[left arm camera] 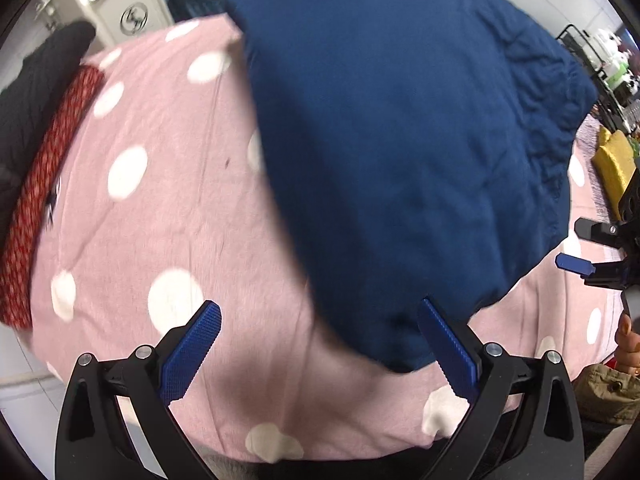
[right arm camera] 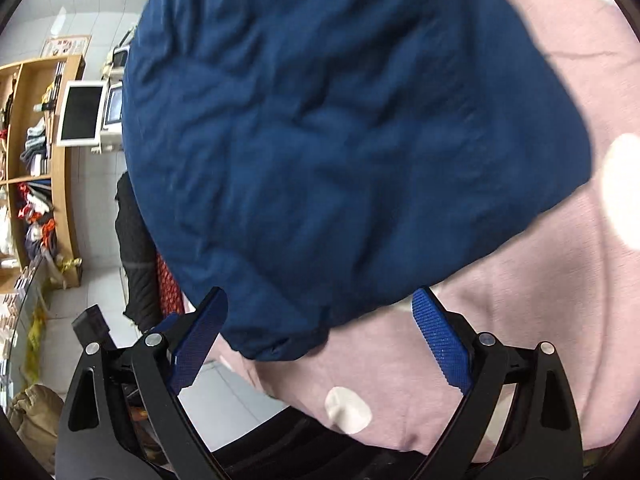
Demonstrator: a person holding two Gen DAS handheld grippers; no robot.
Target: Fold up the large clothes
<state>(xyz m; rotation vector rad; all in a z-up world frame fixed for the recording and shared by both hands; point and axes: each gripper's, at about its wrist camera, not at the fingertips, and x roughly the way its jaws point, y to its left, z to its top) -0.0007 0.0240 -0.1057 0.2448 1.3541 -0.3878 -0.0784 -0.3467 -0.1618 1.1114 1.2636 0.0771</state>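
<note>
Both jaws released, blurred navy garment [left arm camera: 400,140] hiding much polka-dot sheet [left arm camera: 160,200].

A bed with a pink sheet [left arm camera: 168,216] (white dots all over) carries a dark blue garment [left arm camera: 400,152] — a red patterned cloth [left arm camera: 36,216] lies along its edge.

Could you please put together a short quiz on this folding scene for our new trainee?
1. True or false: the left tool is clamped on the blue garment.
2. What does the blue garment lie on?
A. the pink dotted sheet
B. a wooden table
C. a tiled floor
3. Fill in: the right tool's jaws stand ____.

Key:
1. False; its jaws stand apart.
2. A.
3. Open, with the garment's near edge between them, unpressed.
</note>
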